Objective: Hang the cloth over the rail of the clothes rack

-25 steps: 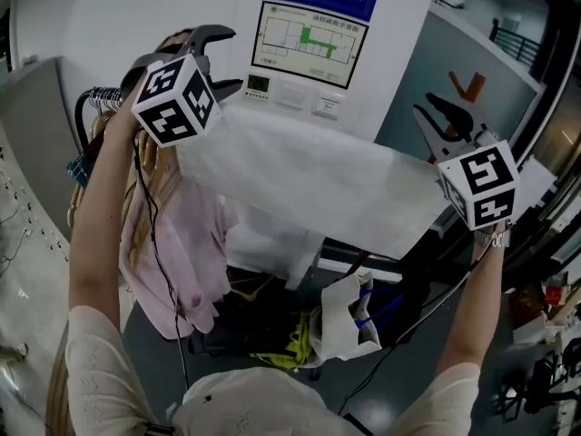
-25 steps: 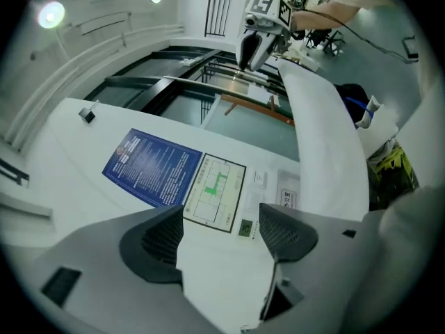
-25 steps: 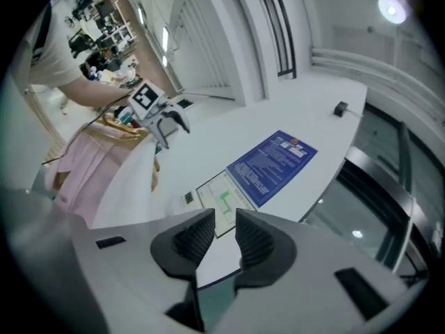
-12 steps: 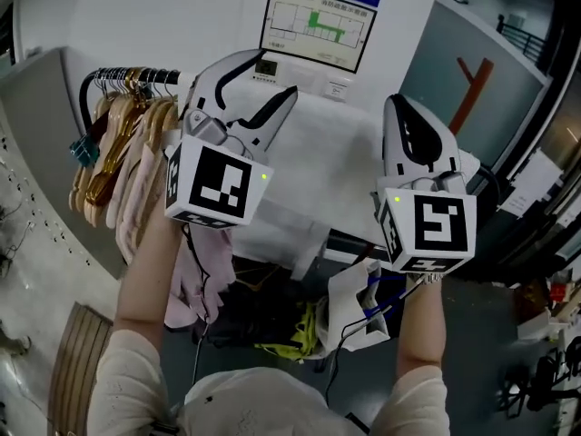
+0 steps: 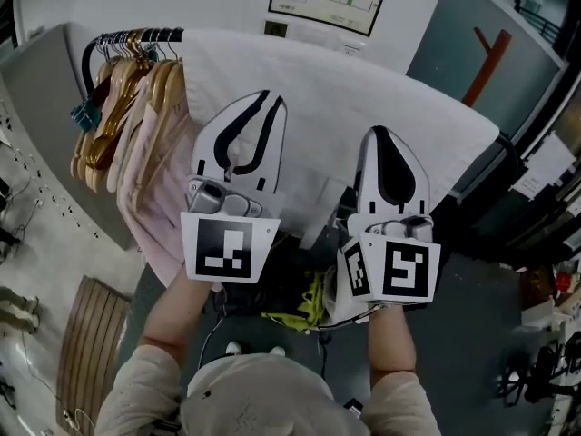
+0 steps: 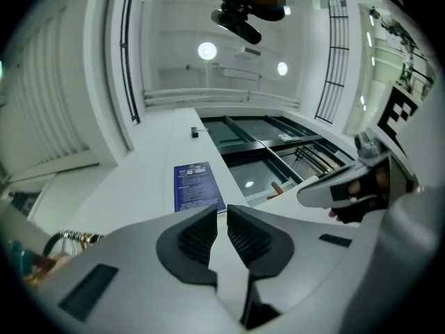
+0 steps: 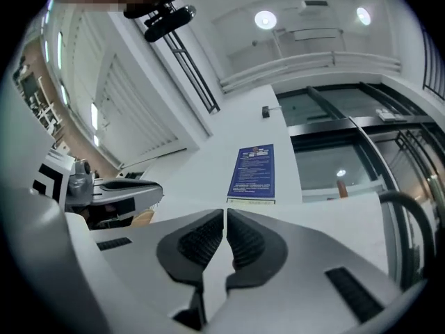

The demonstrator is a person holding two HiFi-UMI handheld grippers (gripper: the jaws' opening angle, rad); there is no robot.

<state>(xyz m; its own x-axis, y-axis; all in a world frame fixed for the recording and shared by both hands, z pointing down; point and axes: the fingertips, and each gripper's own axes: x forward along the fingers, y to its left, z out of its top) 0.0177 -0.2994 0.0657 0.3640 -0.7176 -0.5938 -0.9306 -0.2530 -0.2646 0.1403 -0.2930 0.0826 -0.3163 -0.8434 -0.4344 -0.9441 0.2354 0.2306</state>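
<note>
a: head view, what's new?
b: the cloth [image 5: 363,98] now lies draped over the rail [image 5: 172,34], spread wide. the left claw [image 5: 265,98] and right claw [image 5: 379,134] have let go and dropped back below it. the hanging looks done.
a: anything crowding it?
b: wooden hangers [image 5: 113,107] with pink clothes [image 5: 154,216] sit just beside its left edge.
a: left gripper view?
b: the left claw [image 6: 221,232] is closing, a thin gap left, nothing between the pads.
a: right gripper view?
b: the right claw [image 7: 224,239] is together and empty, with a blue notice [image 7: 254,171] on the wall beyond.
</note>
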